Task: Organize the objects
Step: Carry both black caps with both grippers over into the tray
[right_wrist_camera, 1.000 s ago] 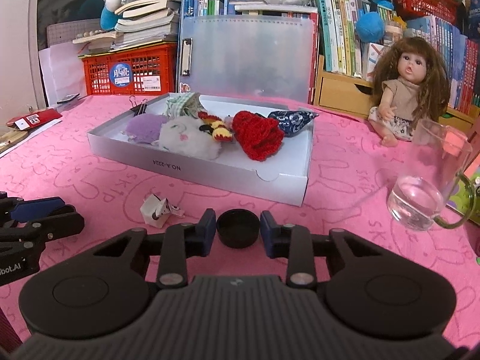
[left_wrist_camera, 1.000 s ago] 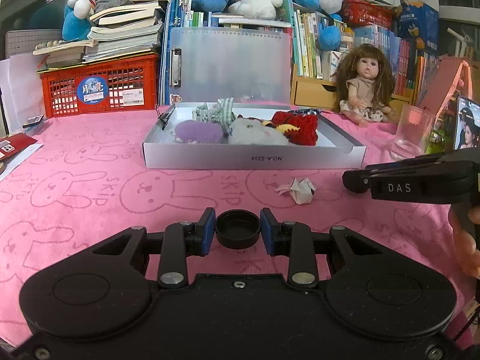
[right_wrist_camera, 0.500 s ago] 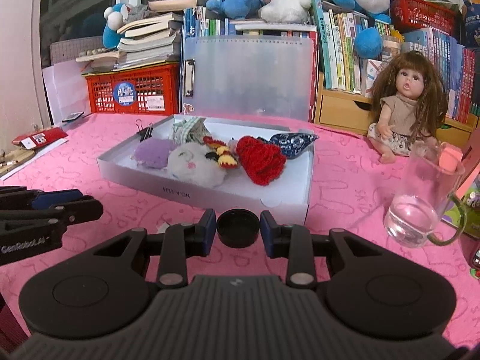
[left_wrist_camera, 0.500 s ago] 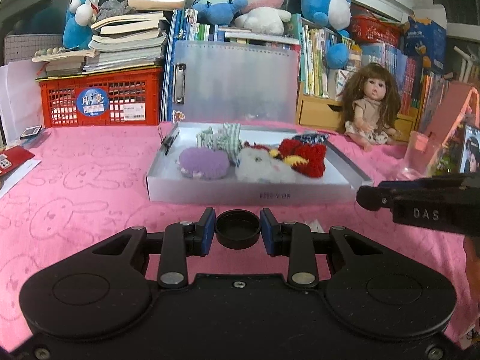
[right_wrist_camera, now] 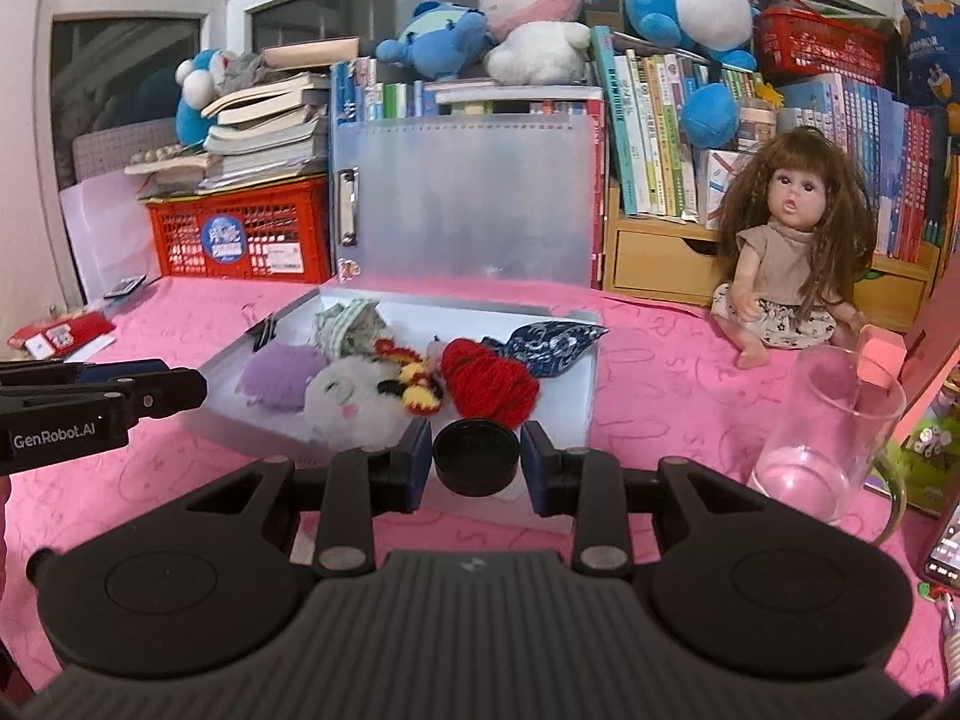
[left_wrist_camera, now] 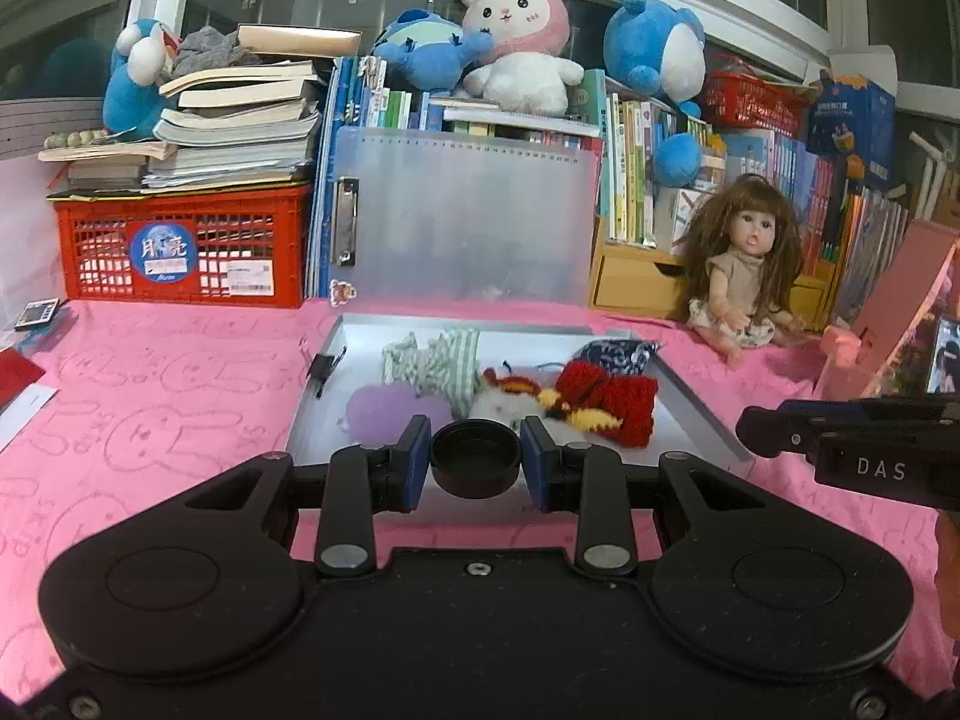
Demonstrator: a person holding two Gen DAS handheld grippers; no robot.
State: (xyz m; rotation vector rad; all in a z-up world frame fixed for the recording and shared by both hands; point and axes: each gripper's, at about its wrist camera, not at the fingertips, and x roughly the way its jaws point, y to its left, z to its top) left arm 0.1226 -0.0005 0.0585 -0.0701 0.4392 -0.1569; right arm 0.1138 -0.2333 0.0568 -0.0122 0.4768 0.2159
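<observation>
A shallow white box [left_wrist_camera: 702,414] [right_wrist_camera: 591,396] lies on the pink cloth. It holds a purple plush [left_wrist_camera: 384,411], a white plush [right_wrist_camera: 348,399], a striped cloth [left_wrist_camera: 438,363], red knitwear [right_wrist_camera: 489,384] and a blue patterned pouch [right_wrist_camera: 549,342]. My left gripper [left_wrist_camera: 476,459] hovers at the box's near edge, shut, holding nothing; only its own black round part shows between the pads. My right gripper [right_wrist_camera: 476,459] hangs at the box's near right corner, looking the same, with nothing held. Each gripper appears side-on in the other's view, the left gripper [right_wrist_camera: 180,390] and the right gripper [left_wrist_camera: 756,429].
A glass mug [right_wrist_camera: 822,432] with a little water stands right of the box, a phone [right_wrist_camera: 948,546] beside it. A doll [right_wrist_camera: 792,264] sits at the back right. A red crate [left_wrist_camera: 180,252], a clear folder [left_wrist_camera: 462,216], books and plush toys line the back.
Both grippers have risen and come up to the box's near edge. The crumpled paper on the cloth has dropped out of sight beneath them. The jaws have not changed.
</observation>
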